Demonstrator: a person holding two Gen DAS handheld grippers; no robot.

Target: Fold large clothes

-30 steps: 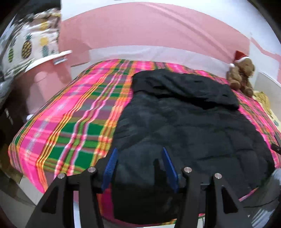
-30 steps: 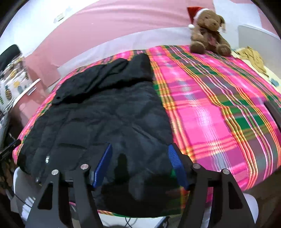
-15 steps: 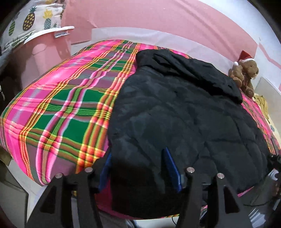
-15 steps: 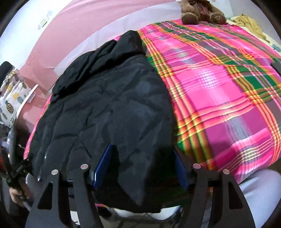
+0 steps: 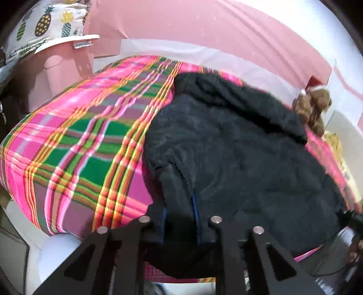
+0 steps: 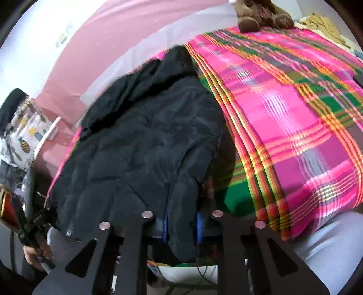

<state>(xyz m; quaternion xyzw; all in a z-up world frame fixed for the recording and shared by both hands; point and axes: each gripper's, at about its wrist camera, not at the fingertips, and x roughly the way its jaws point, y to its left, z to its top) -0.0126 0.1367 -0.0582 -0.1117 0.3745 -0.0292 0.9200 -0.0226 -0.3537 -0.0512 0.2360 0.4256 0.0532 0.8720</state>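
Note:
A big black padded jacket (image 5: pixel 238 147) lies flat on the bed, hood end toward the far wall. In the left wrist view my left gripper (image 5: pixel 179 217) is at the near left corner of its hem. Its jaws are closing, with a bunched fold of the black fabric pinched between the blue pads. In the right wrist view the same jacket (image 6: pixel 140 140) fills the left half. My right gripper (image 6: pixel 181 220) is at the near right hem corner, its jaws closing too with a fold pressed between its pads.
A pink, green and orange plaid blanket (image 5: pixel 79 147) covers the bed (image 6: pixel 295 113). A brown teddy bear (image 6: pixel 261 13) sits at the far edge by the pink wall. Pineapple-print fabric (image 5: pixel 45 25) rests on a pink stand at the left. The bed's front edge runs just under both grippers.
Both grippers' jaws have come together on the jacket's near hem, which now bunches up between the pads. Both views have tipped and rolled a little.

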